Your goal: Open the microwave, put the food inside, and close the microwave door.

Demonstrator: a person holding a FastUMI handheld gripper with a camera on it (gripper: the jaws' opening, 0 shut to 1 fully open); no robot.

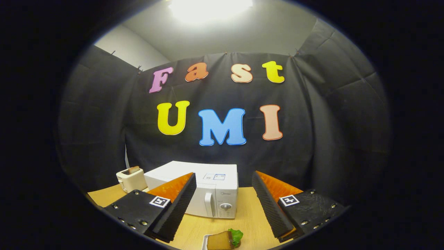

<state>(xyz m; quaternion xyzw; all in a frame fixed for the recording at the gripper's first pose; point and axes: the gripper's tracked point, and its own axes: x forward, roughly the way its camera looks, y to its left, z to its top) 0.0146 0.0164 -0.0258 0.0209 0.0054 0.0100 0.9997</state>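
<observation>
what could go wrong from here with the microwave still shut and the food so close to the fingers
1. The hand-held gripper is open, with the food low between its fingers; moving ahead toward the microwave could knock it off its plate.
2. The door handle is slim; the fingers may slip off it or drag the light microwave along the table.
3. The toaster stands close beside the microwave and could be bumped.

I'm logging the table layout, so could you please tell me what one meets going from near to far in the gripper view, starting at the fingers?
Between the open fingers, nearest: the food on its plate → the microwave, door shut → the toaster, back beside the microwave → the black cloth wall.
</observation>
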